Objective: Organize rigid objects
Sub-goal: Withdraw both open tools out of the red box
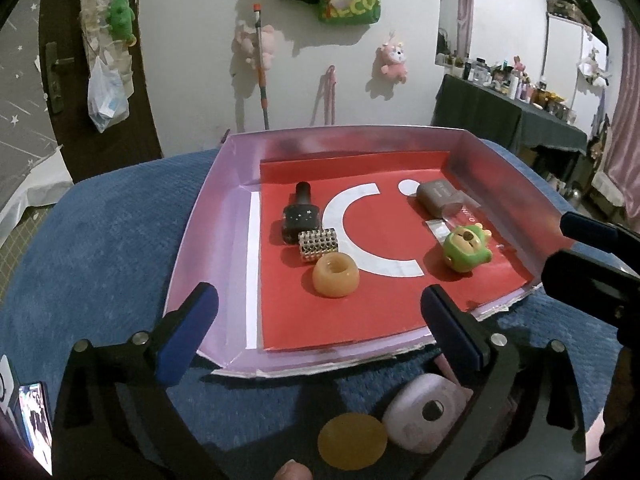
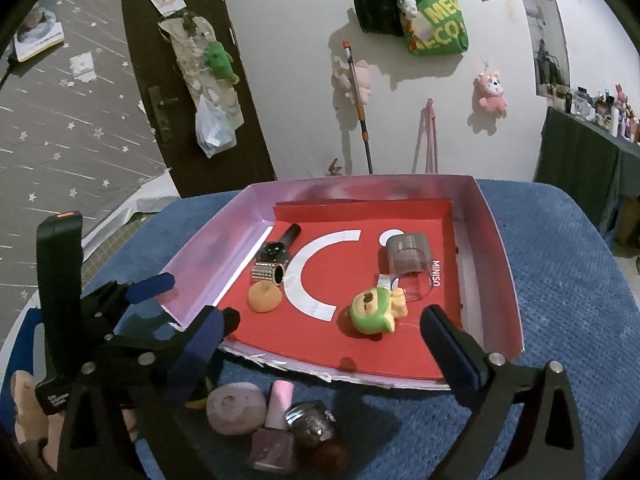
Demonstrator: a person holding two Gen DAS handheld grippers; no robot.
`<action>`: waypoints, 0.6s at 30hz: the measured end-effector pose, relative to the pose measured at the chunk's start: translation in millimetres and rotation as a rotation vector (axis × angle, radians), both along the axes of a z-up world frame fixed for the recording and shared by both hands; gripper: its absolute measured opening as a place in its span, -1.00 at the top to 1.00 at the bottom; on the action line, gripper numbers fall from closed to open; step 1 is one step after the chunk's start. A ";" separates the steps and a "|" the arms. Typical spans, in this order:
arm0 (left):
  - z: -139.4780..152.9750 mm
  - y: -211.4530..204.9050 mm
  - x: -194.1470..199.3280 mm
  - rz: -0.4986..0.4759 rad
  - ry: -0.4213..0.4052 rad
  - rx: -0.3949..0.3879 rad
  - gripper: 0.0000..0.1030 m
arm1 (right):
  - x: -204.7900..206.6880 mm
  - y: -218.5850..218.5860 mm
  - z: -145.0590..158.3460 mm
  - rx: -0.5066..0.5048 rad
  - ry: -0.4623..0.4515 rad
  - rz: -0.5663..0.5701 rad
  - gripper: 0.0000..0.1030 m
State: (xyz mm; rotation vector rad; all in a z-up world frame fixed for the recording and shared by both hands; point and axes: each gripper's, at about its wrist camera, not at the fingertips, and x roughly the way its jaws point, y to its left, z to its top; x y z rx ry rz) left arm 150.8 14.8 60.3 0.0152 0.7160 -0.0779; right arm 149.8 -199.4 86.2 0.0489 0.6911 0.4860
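Green frog toy point(image 2: 372, 312) lying on the red liner of the lilac tray point(image 2: 504, 264), near its front edge | left gripper point(image 1: 320, 328) spread wide, holding nothing | right gripper point(image 2: 328, 344) spread wide, empty, touching nothing.

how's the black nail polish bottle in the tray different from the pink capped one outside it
The black nail polish bottle lies on its side inside the tray; the pink-capped bottle stands upright on the blue cloth in front of the tray. The first has a black cap, the second a pale pink one. Both have squarish bodies.
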 end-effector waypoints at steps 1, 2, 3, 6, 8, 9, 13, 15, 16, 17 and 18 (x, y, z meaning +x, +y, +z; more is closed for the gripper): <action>0.4 0.1 -1.4 0.002 -0.003 0.000 -1.00 | -3.2 -0.7 0.9 0.002 -0.008 0.000 -1.00; 1.1 0.3 -3.2 0.004 -0.006 0.001 -1.00 | -5.0 -0.9 1.5 0.004 -0.012 0.001 -1.00; 1.8 0.8 -5.1 0.007 -0.009 0.000 -1.00 | -6.5 -0.8 2.2 0.006 -0.016 0.004 -1.00; 3.8 1.5 -9.7 0.008 -0.015 -0.005 -1.00 | -13.5 -1.7 4.4 0.009 -0.033 0.008 -1.00; 5.5 1.1 -13.3 0.009 -0.019 -0.007 -1.00 | -18.7 -1.6 6.9 0.007 -0.056 0.009 -1.00; 6.3 1.2 -14.8 0.009 -0.021 -0.008 -1.00 | -21.5 -1.7 7.8 0.006 -0.067 0.010 -1.00; 9.1 0.8 -22.6 0.015 -0.029 -0.013 -1.00 | -31.5 -1.7 12.5 -0.002 -0.102 0.007 -1.00; 9.7 0.1 -26.5 0.019 -0.031 -0.006 -1.00 | -34.6 -3.2 13.8 -0.004 -0.113 0.001 -1.00; 10.1 -0.6 -28.3 0.020 -0.033 -0.001 -1.00 | -37.3 -4.6 14.4 -0.002 -0.119 -0.005 -1.00; 10.4 -1.5 -30.7 0.021 -0.035 0.004 -1.00 | -38.9 -5.3 14.5 0.000 -0.122 -0.008 -1.00; 10.8 -2.6 -33.1 0.021 -0.037 0.009 -1.00 | -40.7 -6.4 14.7 0.002 -0.125 -0.010 -1.00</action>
